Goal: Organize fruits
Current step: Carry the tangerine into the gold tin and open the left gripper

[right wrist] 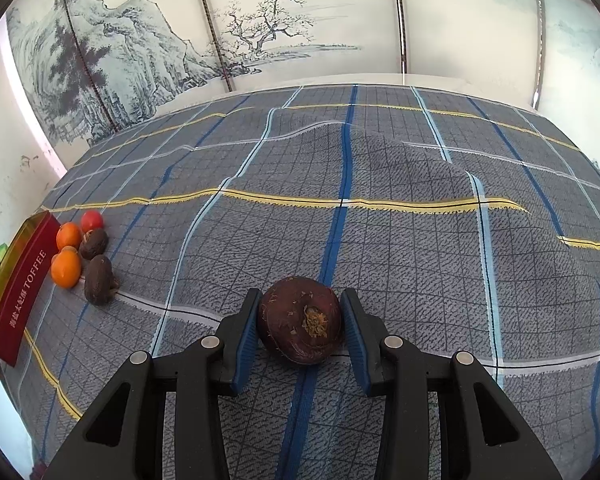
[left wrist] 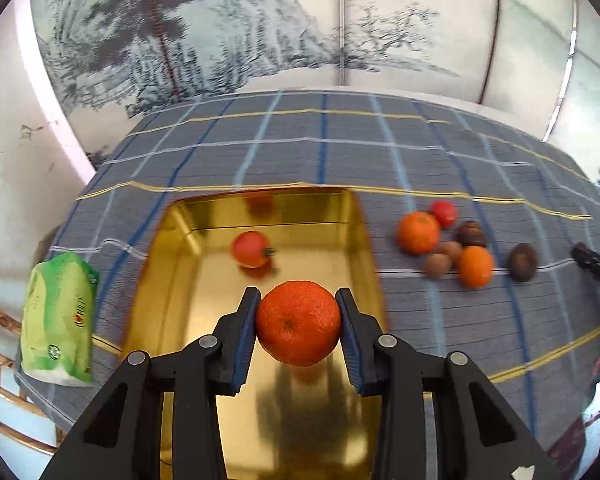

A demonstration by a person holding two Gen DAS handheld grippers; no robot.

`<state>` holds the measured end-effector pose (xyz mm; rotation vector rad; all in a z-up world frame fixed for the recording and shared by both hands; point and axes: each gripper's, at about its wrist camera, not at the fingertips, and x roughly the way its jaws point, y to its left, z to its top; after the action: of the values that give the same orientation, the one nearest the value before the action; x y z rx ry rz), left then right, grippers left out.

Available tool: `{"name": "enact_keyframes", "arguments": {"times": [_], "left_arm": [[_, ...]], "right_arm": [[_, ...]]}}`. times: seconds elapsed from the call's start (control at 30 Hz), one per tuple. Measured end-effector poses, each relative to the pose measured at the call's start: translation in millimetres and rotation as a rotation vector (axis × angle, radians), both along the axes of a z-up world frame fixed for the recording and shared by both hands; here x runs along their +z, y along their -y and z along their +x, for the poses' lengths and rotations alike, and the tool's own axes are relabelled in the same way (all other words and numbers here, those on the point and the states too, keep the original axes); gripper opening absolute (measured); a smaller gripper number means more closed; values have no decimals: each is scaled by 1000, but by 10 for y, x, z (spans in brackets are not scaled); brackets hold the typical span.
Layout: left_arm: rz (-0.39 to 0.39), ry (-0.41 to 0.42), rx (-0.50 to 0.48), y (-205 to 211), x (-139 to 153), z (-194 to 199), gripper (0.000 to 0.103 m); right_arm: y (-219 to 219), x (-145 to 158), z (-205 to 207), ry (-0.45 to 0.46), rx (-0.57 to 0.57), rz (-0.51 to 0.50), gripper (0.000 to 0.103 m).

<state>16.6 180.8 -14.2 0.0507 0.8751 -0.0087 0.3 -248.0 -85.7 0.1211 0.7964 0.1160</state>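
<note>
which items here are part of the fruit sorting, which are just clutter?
Job: orange in left hand-held gripper; brown fruit in right hand-held gripper; gold tin; tomato inside; loose fruit pile.
Clutter: green tissue pack.

Home: checked tablecloth (right wrist: 380, 240), ink-landscape screen (right wrist: 140, 60).

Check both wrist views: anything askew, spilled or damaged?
Only the checked tablecloth: it is rucked into a raised fold mid-table, its lines wavy. No fruit is spilled or damaged; one tomato sits inside the gold tin, the rest cluster beside it.
</note>
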Motion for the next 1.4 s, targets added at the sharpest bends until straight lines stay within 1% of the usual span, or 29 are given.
{"name": "enact_keyframes", "arguments": {"times": [0.33, 0.53, 0.67, 0.8, 0.93, 1.03, 1.4], "left_arm": [[58, -56, 52, -317, -201, 283, 34], [58, -93, 64, -446, -229, 452, 34], [79, -108, 65, -481, -261, 542, 34], [71, -125, 76, -531, -280, 628, 34], [86, -135, 77, -532, -298, 694, 34], [103, -136, 71, -505, -313, 707, 34], [106, -145, 77, -545, -342, 711, 35]], "right_arm": [[-22, -3, 13, -3, 0, -22, 40], [-29, -5, 18, -3, 0, -26, 41], [-31, -4, 18, -3, 0, -25, 41], [-30, -4, 20, -4, -1, -27, 41], [-29, -3, 20, -4, 0, -27, 41], [-34, -2, 18, -4, -1, -26, 41], [-34, -1, 19, -5, -1, -29, 41]]}}
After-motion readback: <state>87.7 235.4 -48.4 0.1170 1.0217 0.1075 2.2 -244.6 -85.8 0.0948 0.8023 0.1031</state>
